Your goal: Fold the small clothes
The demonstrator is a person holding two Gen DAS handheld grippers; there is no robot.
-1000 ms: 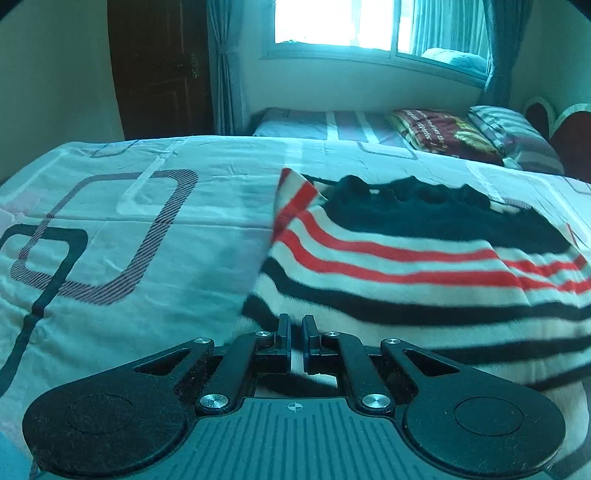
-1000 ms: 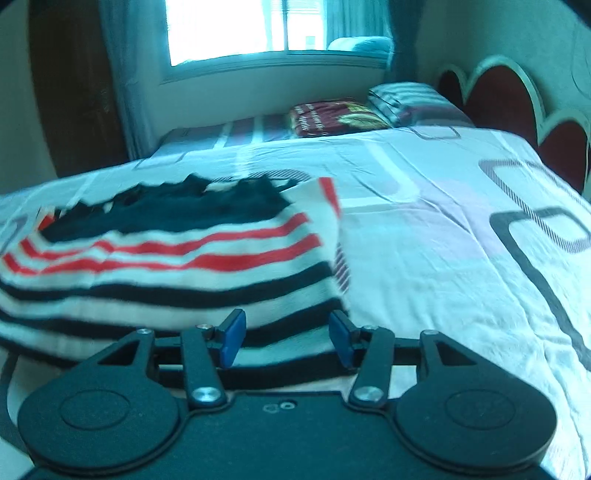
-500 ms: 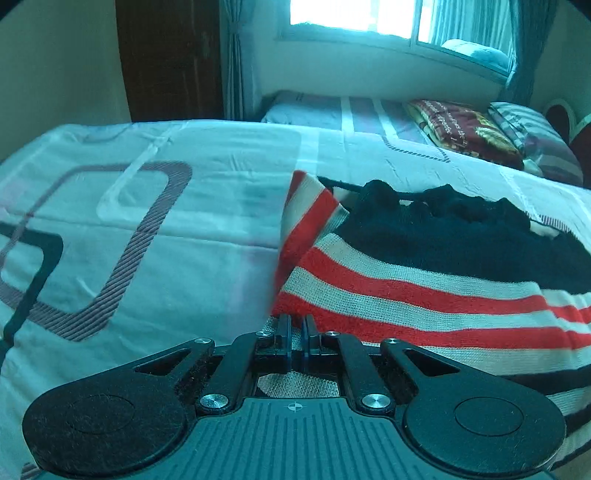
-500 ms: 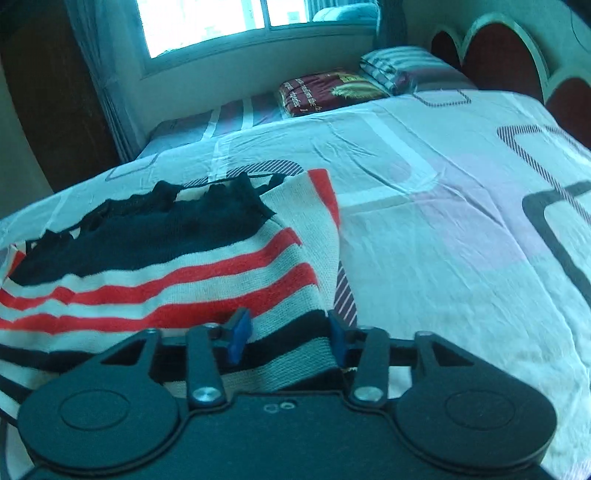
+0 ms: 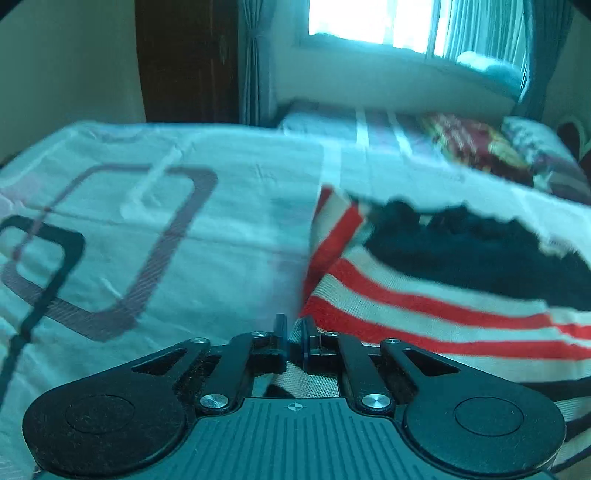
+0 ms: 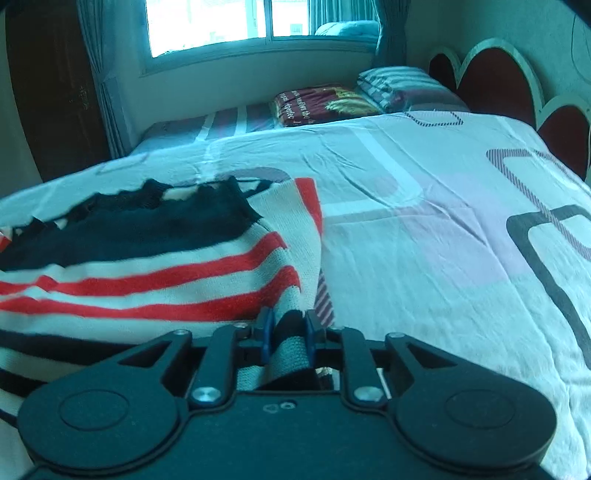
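Both grippers, left (image 5: 294, 332) and right (image 6: 288, 330), are pinching the red, white and black striped knit garment's (image 6: 155, 273) near corners at lower centre frame.

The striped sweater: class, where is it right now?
The striped sweater lies on the bedsheet, left in the right wrist view, its near corners pinched by both grippers' jaws.

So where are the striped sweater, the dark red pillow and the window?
striped sweater (image 6: 147, 273), right wrist view, on a red stripe.
dark red pillow (image 6: 321, 103), right wrist view, its top face.
window (image 6: 207, 26), right wrist view, the bright pane.
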